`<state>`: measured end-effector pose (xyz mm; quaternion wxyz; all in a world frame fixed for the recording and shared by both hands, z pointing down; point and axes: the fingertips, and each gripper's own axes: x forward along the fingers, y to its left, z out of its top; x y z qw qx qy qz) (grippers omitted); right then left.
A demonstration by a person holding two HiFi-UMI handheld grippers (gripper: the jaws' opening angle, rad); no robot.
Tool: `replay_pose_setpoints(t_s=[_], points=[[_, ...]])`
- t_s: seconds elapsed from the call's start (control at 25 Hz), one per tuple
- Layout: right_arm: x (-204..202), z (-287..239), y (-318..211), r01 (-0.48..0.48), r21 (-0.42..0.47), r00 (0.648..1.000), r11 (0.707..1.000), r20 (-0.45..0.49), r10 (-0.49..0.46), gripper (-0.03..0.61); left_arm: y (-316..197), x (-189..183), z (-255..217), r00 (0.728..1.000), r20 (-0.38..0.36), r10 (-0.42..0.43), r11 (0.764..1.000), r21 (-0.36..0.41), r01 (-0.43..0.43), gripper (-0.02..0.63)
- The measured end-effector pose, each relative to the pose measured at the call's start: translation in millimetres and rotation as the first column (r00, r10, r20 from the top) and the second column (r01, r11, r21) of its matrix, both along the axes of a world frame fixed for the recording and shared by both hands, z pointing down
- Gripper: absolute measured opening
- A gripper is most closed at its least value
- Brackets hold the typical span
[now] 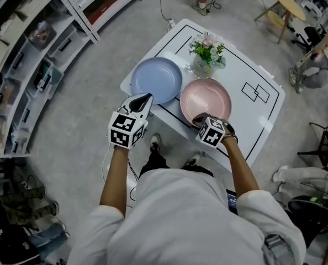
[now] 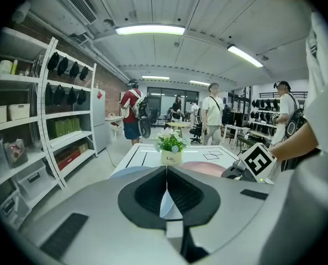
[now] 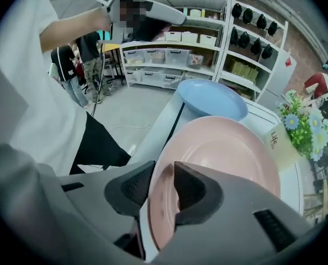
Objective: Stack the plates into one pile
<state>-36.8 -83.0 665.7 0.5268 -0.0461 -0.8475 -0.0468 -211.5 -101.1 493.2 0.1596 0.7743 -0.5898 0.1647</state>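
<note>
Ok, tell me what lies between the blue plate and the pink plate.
Only a narrow strip of bare table, as the head view shows; the vase stands behind that gap, not in it.

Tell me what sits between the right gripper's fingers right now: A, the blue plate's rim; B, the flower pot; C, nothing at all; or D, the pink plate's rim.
D: in the right gripper view the near rim of the pink plate runs between the fingers of the right gripper, while the blue plate lies further back on the table.
</note>
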Motion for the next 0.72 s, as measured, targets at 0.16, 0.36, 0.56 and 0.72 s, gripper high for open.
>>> replay_pose_setpoints(t_s=[0.16,0.36,0.56,0.72], points=[[1,9,0,-0.017,-0.008,1.000,1.000,-0.023,0.016,0.133,-4,-7,7,1.000,-0.004,0.010,1.000,-0.021,-0.011,0.020],[-1,-3,-15,-0.053,-0.034,0.998,0.998,0.016,0.053,0.238,-15,-19,13,1.000,-0.011,0.019,0.999,-0.027,-0.020,0.020],[-12,-47,-32,-0.144,-0.107,0.980,0.984,0.120,0.157,0.225,-36,-35,3,0.999,-0.013,0.045,0.999,0.005,-0.045,0.020],[-22,-84,-52,-0.194,-0.076,0.960,0.978,0.190,0.205,0.203,-56,-52,-5,0.998,-0.003,0.064,0.997,0.033,-0.064,0.020]])
